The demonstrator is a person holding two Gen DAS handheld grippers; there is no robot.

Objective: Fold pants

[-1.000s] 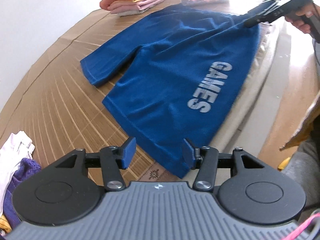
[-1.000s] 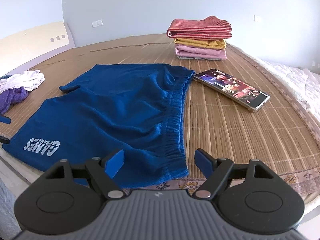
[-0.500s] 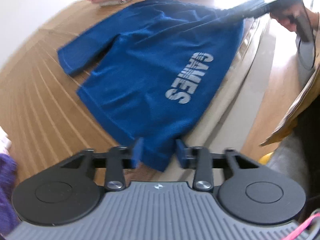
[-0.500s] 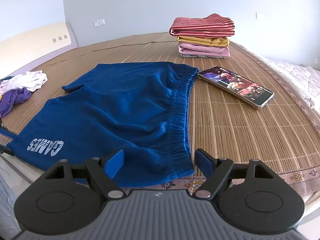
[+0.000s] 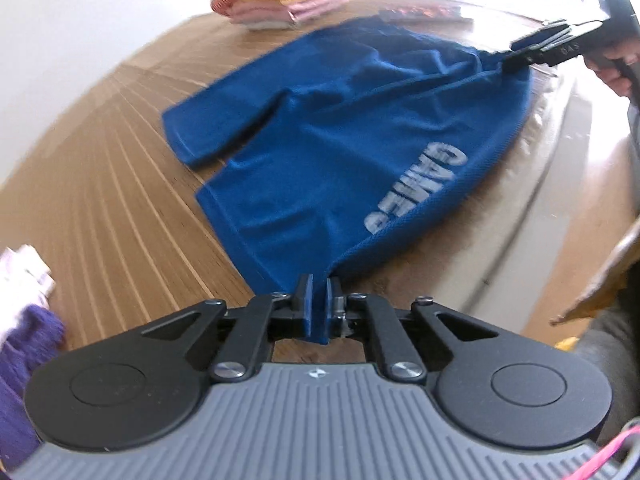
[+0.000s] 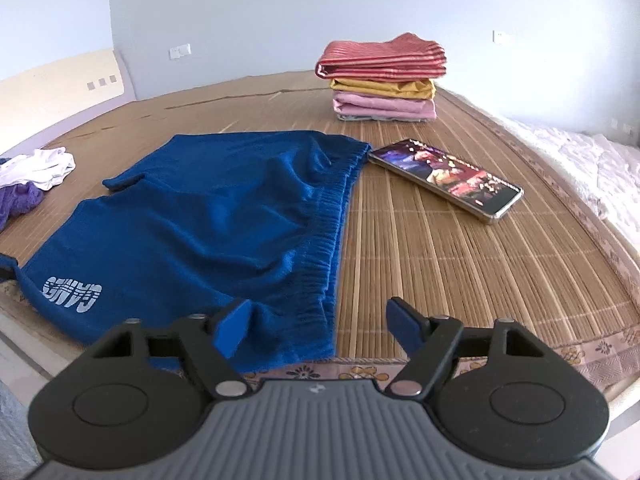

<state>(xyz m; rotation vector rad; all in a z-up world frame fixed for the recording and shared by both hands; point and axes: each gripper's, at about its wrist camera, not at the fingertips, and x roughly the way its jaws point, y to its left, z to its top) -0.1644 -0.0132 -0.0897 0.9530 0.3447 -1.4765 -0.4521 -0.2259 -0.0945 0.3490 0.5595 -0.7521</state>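
Blue shorts (image 5: 340, 140) with a grey "GAMES" print lie flat on a bamboo mat (image 5: 100, 208). My left gripper (image 5: 319, 294) is shut on the near hem corner of the printed leg, by the mat's edge. In the right wrist view the shorts (image 6: 208, 224) spread to the left, waistband running away from me. My right gripper (image 6: 318, 320) is open, and the near waistband corner lies between its fingers. The left wrist view shows the right gripper (image 5: 516, 56) at that corner, held by a person's hand (image 5: 616, 72).
A stack of folded clothes (image 6: 382, 80) sits at the far side of the mat. A phone (image 6: 446, 178) with a lit screen lies right of the waistband. White and purple garments (image 6: 28, 180) are heaped beyond the legs. The bed edge runs close to both grippers.
My left gripper has closed from open onto the hem corner of the printed leg. The right gripper stays open and has edged closer over the waistband corner.
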